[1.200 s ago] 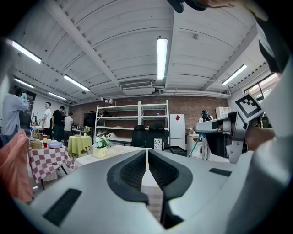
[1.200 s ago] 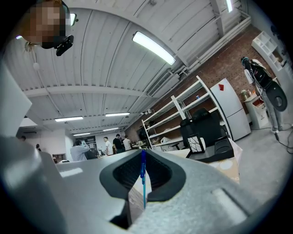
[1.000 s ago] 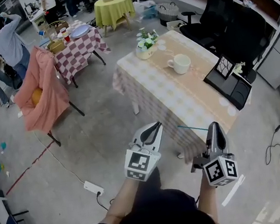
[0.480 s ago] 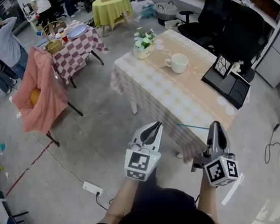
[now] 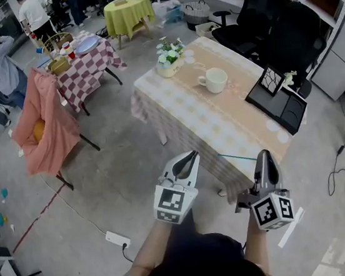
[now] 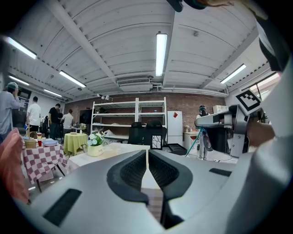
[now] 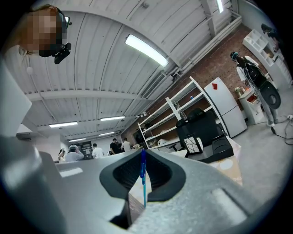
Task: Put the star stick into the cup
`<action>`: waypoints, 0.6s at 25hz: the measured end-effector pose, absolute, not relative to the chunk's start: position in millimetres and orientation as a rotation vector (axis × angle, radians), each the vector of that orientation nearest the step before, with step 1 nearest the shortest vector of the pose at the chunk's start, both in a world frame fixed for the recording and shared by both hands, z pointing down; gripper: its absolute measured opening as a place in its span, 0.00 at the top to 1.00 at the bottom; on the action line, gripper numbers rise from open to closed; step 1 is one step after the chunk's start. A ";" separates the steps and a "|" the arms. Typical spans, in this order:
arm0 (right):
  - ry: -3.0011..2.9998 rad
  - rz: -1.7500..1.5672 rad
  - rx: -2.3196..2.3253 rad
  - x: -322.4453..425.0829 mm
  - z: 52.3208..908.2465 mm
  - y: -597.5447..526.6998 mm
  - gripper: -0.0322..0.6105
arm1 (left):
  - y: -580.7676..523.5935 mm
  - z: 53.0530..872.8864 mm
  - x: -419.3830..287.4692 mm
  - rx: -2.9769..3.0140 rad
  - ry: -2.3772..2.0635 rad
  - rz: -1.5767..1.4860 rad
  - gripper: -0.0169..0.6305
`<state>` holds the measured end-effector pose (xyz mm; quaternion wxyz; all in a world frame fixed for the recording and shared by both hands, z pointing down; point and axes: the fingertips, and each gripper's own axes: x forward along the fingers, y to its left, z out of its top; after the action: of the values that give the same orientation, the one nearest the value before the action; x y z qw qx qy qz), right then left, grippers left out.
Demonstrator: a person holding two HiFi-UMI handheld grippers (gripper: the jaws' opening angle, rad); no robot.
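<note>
Right gripper is clamped on the thin blue stick. The stick pokes out sideways toward the left gripper, over the near table edge. Left jaws are together with nothing between them. Both grippers sit side by side at the near end of the table. Cup stands upright further along the table, well apart from the stick. Flower pot is at the far corner.
</note>
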<state>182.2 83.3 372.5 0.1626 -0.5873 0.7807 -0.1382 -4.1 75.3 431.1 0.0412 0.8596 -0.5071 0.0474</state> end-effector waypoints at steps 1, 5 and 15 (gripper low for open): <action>2.222 -0.393 -1.680 182.5 372.3 78.8 0.92 | 70.4 430.6 -4.2 2.634 -1.549 0.144 0.94; 2.210 -0.387 -1.689 182.9 368.6 58.6 0.92 | 50.8 427.8 -1.6 2.646 -1.529 0.145 0.94; 2.192 -0.406 -1.746 186.5 369.9 5.8 0.92 | -8.7 426.2 5.3 2.652 -1.471 0.152 0.94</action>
<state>186.5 5.8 369.9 0.1543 -0.6091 0.7650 -0.1417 5.3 -8.7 426.2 0.0524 0.8722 -0.4838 0.0500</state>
